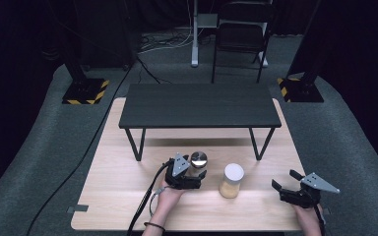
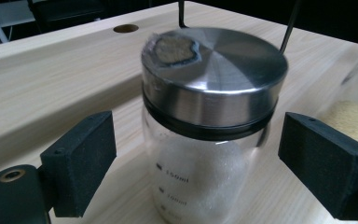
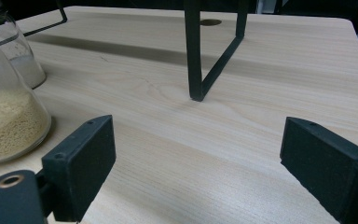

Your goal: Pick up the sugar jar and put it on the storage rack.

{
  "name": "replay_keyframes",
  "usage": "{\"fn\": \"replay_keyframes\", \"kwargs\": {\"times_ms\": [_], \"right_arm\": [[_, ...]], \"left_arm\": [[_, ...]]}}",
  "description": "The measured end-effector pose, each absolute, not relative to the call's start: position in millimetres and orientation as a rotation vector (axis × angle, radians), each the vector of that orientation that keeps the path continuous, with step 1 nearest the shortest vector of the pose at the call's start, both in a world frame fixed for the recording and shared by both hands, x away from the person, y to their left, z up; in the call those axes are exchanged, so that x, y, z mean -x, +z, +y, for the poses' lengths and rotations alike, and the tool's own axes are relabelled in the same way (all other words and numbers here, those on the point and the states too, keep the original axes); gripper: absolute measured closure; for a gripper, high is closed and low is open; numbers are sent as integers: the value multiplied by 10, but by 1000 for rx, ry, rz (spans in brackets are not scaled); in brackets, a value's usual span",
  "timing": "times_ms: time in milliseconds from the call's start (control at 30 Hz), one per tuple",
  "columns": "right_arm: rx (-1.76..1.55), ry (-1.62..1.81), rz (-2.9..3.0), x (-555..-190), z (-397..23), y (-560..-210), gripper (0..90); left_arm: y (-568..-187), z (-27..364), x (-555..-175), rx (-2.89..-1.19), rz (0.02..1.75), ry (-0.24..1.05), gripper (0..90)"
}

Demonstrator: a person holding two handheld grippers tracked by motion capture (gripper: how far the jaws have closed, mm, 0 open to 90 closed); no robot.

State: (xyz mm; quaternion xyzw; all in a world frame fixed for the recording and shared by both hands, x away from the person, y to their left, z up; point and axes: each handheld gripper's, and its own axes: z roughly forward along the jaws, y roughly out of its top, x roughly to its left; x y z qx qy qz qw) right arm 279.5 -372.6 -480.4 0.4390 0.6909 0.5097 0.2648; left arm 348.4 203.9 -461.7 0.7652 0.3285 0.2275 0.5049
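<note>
Left gripper (image 2: 196,163): jaws apart, either side of the steel-lidded jar (image 2: 209,116), not touching it.
Right gripper (image 3: 196,168): jaws apart, nothing between them, near the grain jar (image 3: 9,121).

In your left gripper view the jar's (image 2: 214,121) base runs off the bottom edge, and its lowest scale marks are too blurred to read. A smudge on its lid (image 2: 175,50) can't be made out. At the right edge the grain jar (image 2: 354,112) is cut off. In your right gripper view that grain jar (image 3: 7,121) loses its top and left side.
</note>
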Motion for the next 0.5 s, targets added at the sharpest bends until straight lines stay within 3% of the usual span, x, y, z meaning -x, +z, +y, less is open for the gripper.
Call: {"fn": "replay_keyframes", "kwargs": {"times_ms": [233, 433, 500], "right_arm": [[-1184, 1376, 1869, -2797, -3724, -4802, 91], [-1184, 1375, 1871, -2798, -3723, -4800, 92], [-1186, 1374, 1872, -2799, -3722, -4798, 93]], "left_arm": [[-4684, 1912, -3491, -1847, 805, 581, 137], [-4725, 1889, -3522, -1841, 826, 574, 288], [-4727, 1895, -3534, -1837, 827, 566, 302]]}}
